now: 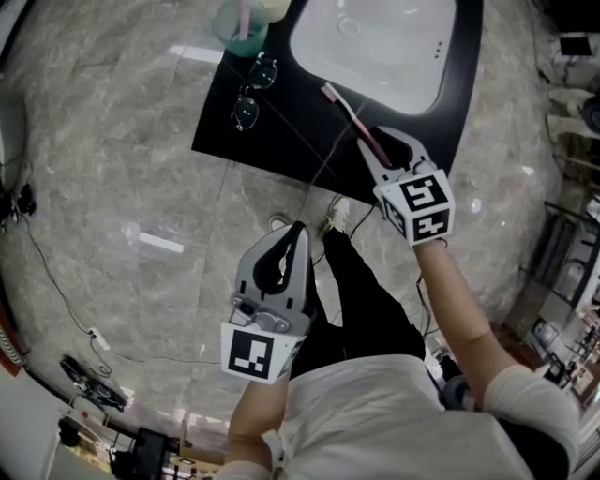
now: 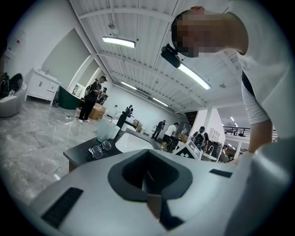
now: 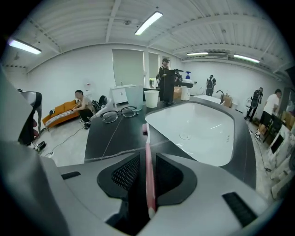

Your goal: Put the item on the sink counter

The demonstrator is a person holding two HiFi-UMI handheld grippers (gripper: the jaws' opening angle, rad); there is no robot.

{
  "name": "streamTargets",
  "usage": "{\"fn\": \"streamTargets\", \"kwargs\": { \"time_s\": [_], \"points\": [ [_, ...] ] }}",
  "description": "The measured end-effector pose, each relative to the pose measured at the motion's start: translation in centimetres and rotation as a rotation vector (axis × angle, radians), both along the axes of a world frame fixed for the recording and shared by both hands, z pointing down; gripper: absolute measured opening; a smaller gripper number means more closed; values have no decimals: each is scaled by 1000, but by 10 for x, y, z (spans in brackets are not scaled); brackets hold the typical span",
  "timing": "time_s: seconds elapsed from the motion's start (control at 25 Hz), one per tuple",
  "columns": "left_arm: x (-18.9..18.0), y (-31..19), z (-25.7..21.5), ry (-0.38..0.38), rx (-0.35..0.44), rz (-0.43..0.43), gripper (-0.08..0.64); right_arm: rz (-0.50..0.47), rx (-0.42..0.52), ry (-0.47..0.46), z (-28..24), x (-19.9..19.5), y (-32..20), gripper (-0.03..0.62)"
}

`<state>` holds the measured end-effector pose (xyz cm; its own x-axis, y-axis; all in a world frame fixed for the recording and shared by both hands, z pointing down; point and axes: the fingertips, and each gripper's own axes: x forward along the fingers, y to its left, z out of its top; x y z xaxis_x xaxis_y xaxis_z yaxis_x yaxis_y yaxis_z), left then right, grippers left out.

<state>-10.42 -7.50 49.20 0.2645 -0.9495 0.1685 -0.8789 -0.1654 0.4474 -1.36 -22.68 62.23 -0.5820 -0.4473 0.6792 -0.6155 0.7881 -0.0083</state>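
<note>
A pink toothbrush (image 1: 347, 112) is clamped between the jaws of my right gripper (image 1: 367, 142). It sticks out forward over the black sink counter (image 1: 281, 131), its head close to the rim of the white basin (image 1: 375, 42). In the right gripper view the toothbrush (image 3: 148, 161) runs straight out over the counter (image 3: 115, 133); I cannot tell whether it touches. My left gripper (image 1: 298, 230) is shut and empty, held over the marble floor in front of the counter. In its own view the left gripper (image 2: 147, 173) points at the counter from a distance.
Eyeglasses (image 1: 251, 92) lie on the counter's left part, and a pale teal cup (image 1: 241, 23) stands behind them. A dark faucet (image 3: 167, 87) rises at the back of the basin. Cables (image 1: 56, 291) trail over the floor at left. The person's legs and shoe (image 1: 337, 214) are below the counter's edge.
</note>
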Motion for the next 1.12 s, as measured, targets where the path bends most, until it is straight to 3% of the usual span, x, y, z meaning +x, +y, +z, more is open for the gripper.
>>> {"fn": "streamTargets", "kwargs": {
  "time_s": [0.56,1.12],
  "points": [
    [-3,6,-30,-15,65,77,3,99,48,6,-36,29,19,137],
    [-5,7,-103,-69,152,101,3,144,133,-124,-138,16,29,68]
  ]
}}
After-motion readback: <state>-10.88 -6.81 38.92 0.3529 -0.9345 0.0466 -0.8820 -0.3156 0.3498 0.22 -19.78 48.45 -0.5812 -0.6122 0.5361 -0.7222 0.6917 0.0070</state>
